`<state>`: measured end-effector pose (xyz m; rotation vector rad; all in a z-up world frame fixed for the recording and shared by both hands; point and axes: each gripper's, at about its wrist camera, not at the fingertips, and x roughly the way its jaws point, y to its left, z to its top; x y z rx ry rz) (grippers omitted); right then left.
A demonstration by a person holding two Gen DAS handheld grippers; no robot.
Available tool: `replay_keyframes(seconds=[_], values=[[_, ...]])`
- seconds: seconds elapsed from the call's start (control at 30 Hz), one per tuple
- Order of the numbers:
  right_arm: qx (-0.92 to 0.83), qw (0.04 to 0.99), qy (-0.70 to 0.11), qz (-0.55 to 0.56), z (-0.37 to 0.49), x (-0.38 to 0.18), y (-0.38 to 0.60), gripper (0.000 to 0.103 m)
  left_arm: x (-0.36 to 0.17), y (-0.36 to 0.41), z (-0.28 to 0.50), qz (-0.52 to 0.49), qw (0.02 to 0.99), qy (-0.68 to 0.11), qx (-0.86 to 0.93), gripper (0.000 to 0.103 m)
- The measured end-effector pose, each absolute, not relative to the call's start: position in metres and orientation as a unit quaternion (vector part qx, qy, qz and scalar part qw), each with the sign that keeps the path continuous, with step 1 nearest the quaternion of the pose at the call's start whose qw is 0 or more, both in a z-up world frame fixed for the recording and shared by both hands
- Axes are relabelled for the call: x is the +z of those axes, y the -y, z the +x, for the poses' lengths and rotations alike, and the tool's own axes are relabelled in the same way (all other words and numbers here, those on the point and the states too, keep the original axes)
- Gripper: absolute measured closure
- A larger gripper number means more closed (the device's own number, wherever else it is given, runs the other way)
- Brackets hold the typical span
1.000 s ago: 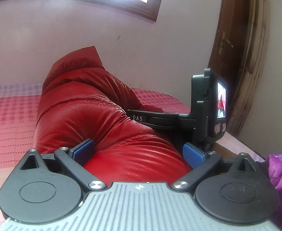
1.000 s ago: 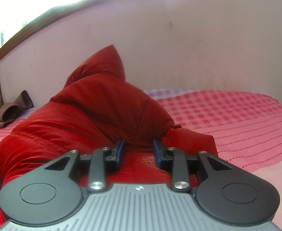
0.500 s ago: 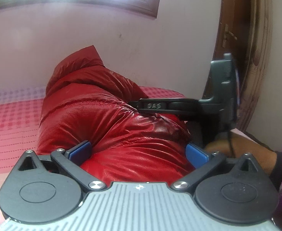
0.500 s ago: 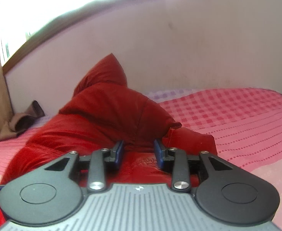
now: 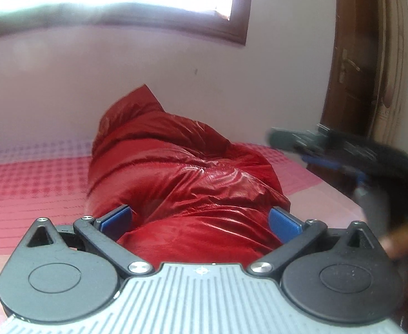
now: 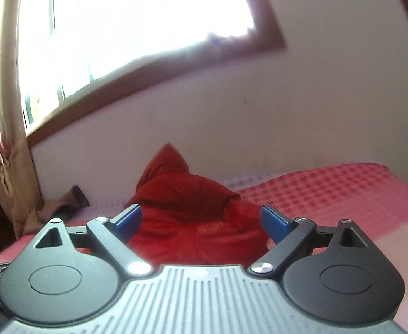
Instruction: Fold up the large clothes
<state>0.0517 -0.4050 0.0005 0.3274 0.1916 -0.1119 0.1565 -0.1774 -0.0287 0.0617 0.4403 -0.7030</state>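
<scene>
The red jacket (image 5: 181, 178) lies bunched in a puffy heap on the pink checked bed (image 5: 22, 183), one pointed corner sticking up toward the wall behind it. My left gripper (image 5: 199, 218) hangs just in front of the jacket's near end with its jaws spread wide, the blue pads (image 5: 116, 217) flanking the fabric but not pinching it. My right gripper (image 6: 201, 221) sits off the jacket's right side, blurred in the left view; its jaws have just been opening and now stand wide, nothing pressed between them. Beyond the jacket, a window (image 6: 137, 22) is set above it, a curtain (image 6: 0, 144) hangs to its left, and a wooden door (image 5: 371, 64) stands to its right
</scene>
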Motion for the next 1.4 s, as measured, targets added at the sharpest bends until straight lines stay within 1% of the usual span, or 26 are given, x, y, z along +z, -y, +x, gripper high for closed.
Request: replay_keyframes(seconds=[0.2,0.4,0.47,0.57,0.67,0.83,1.07,1.2,1.4], values=[[-0.069,0.977,-0.077,0.189,-0.005,-0.017,0.392,0.010,-0.020,0.172,0.140,0.043,0.929,-0.203,-0.305,0.000],[-0.072,0.978,-0.068,0.185,-0.045,-0.021,0.379,0.010,-0.009,0.169,0.123,0.054,0.942,-0.195,-0.266,0.000],[-0.074,0.980,-0.074,0.167,-0.053,-0.019,0.371,0.009,-0.005,0.168,0.117,0.059,0.946,-0.190,-0.254,0.000],[-0.073,0.984,-0.077,0.140,-0.063,-0.020,0.358,0.004,-0.001,0.167,0.111,0.062,0.952,-0.186,-0.235,0.000],[-0.072,0.986,-0.072,0.131,-0.072,-0.017,0.352,0.004,0.004,0.166,0.106,0.061,0.957,-0.185,-0.216,0.000],[-0.073,0.987,-0.072,0.124,-0.082,-0.017,0.344,0.004,0.012,0.160,0.089,0.056,0.967,-0.151,-0.198,0.000],[-0.071,0.988,-0.072,0.116,-0.096,-0.019,0.336,0.004,0.027,0.164,0.061,0.096,0.976,-0.113,-0.160,0.000],[-0.074,0.987,-0.073,0.122,-0.100,-0.021,0.337,0.004,0.035,0.160,0.057,0.077,0.974,-0.136,-0.165,0.000],[-0.077,0.988,-0.074,0.110,-0.103,-0.019,0.333,0.004,0.038,0.159,0.059,0.080,0.971,-0.159,-0.160,0.000]])
